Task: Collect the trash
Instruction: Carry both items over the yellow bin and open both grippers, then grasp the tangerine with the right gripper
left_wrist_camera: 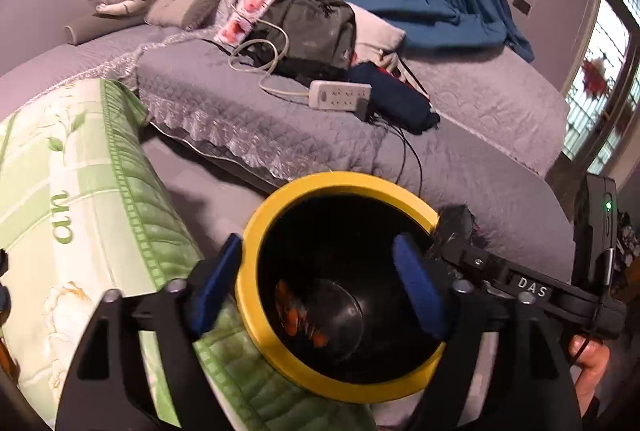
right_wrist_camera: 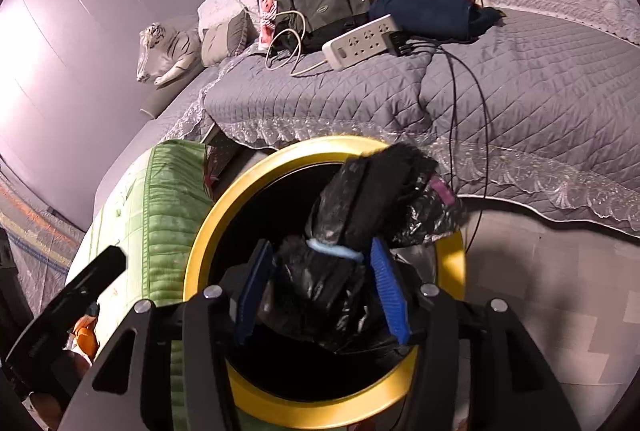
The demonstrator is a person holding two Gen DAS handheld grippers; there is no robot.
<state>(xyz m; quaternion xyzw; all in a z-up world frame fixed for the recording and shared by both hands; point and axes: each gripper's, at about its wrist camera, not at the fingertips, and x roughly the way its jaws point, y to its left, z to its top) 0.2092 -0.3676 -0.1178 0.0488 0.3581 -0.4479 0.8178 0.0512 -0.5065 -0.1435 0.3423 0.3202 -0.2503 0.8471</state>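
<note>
A black bin with a yellow rim (left_wrist_camera: 256,231) (right_wrist_camera: 200,231) stands at the foot of the bed. Orange wrappers (left_wrist_camera: 300,315) lie on its bottom. My left gripper (left_wrist_camera: 316,285) is open wide and holds nothing; its left finger (left_wrist_camera: 216,283) is outside the rim and its right finger (left_wrist_camera: 416,287) is over the bin's mouth. My right gripper (right_wrist_camera: 324,295) hangs over the bin with a crumpled black plastic bag (right_wrist_camera: 320,283), tied with a pale blue band, filling the gap and touching both blue pads. The bag's far end (left_wrist_camera: 456,223) pokes over the rim.
A green quilted blanket (left_wrist_camera: 80,191) lies left of the bin. On the grey bed cover (left_wrist_camera: 480,103) sit a white power strip (left_wrist_camera: 340,95) with trailing black cables, a dark backpack (left_wrist_camera: 312,27) and a navy bundle. A blue curtain hangs behind.
</note>
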